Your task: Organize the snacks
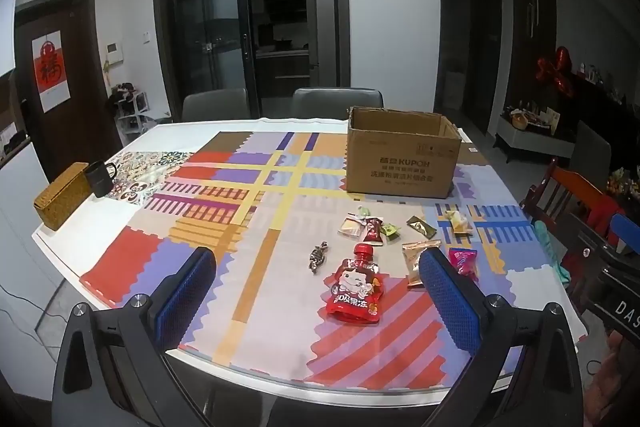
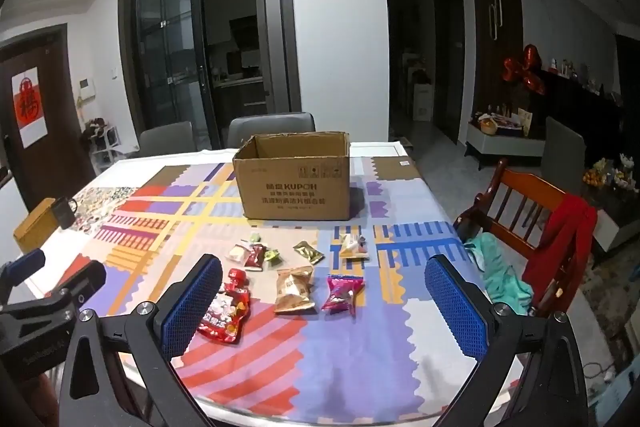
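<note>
Several snack packets lie on the patterned table near its front: a red jelly pouch (image 1: 355, 287) (image 2: 225, 307), a tan packet (image 1: 416, 263) (image 2: 294, 289), a pink packet (image 1: 464, 259) (image 2: 342, 291), a twisted candy (image 1: 319, 256) and small packets (image 1: 372, 227) (image 2: 256, 253) behind them. An open cardboard box (image 1: 402, 155) (image 2: 294, 179) stands upright behind the snacks. My left gripper (image 1: 320, 291) is open and empty, above the near table edge before the pouch. My right gripper (image 2: 324, 303) is open and empty, before the tan and pink packets.
A black mug (image 1: 99, 178) (image 2: 63, 211) and a woven box (image 1: 62, 194) (image 2: 34, 229) stand at the table's left edge. A wooden chair (image 2: 532, 211) with red and teal cloth stands at the right. Grey chairs (image 1: 336, 101) stand behind the table.
</note>
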`<state>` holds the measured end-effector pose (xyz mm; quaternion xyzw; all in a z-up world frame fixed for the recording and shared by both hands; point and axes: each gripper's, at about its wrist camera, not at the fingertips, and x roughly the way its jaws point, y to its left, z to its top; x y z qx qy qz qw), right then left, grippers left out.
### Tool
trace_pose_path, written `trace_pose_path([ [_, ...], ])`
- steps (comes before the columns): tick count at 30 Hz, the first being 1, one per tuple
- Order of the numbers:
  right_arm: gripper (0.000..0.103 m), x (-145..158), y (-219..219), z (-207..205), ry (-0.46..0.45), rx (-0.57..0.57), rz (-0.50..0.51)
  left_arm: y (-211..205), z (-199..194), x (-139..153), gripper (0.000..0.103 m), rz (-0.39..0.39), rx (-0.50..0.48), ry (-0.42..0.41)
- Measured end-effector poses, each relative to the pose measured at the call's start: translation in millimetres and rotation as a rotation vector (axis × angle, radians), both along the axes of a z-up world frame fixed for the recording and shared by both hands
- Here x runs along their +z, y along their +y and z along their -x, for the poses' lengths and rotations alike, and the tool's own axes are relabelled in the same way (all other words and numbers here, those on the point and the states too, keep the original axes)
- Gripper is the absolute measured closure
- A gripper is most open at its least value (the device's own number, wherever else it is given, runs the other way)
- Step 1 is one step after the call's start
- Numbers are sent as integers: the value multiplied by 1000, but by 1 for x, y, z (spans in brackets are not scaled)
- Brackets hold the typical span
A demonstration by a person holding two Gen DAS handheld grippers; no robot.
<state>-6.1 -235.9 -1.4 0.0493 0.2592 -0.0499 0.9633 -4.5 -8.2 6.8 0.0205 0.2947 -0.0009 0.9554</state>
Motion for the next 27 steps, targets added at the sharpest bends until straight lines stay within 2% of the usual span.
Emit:
trace_pose_path([
  [27,0,5,2,5,-11,2,15,2,5,3,0,3,-1,-15],
])
